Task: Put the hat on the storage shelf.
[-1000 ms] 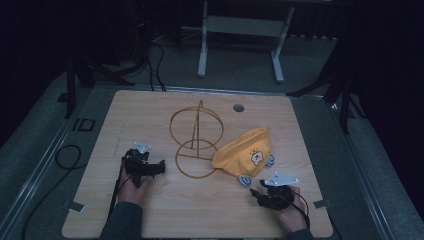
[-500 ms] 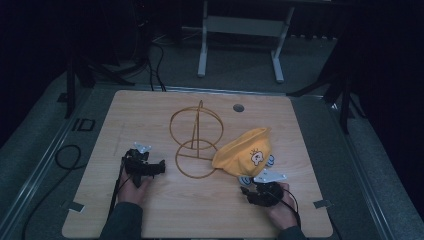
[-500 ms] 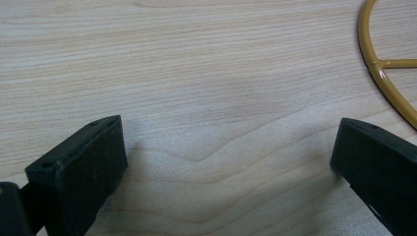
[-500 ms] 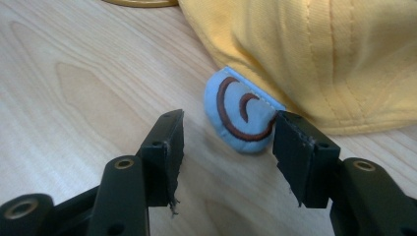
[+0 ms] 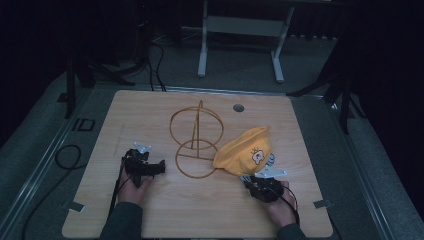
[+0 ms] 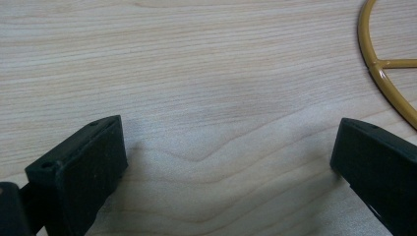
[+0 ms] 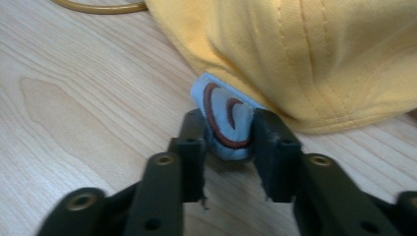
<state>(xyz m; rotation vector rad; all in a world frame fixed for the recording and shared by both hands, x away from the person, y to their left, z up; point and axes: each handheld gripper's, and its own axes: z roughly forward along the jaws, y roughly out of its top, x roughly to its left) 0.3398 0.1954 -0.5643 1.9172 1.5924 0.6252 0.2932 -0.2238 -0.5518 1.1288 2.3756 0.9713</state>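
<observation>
A yellow cap [image 5: 245, 149] with a small cartoon patch lies on the wooden table [image 5: 150, 110], right of a yellow wire stand [image 5: 196, 135]. My right gripper [image 5: 259, 183] sits at the cap's near edge. In the right gripper view its jaws [image 7: 227, 140] are shut on the cap's light-blue peak [image 7: 222, 105], which sticks out from under the yellow crown [image 7: 305, 49]. My left gripper [image 5: 160, 167] rests on the table left of the stand's base ring [image 6: 381, 73]. Its jaws [image 6: 228, 147] stand wide open over bare wood.
A round grommet hole [image 5: 238, 107] lies near the table's far edge. Tape marks [image 5: 75, 206] sit at the near corners. A cable loop [image 5: 67, 157] lies on the floor at the left, and a white desk frame [image 5: 240, 30] stands beyond the table.
My right gripper has slid left to the cap's near edge and closed on its blue peak. The left gripper has stayed put.
</observation>
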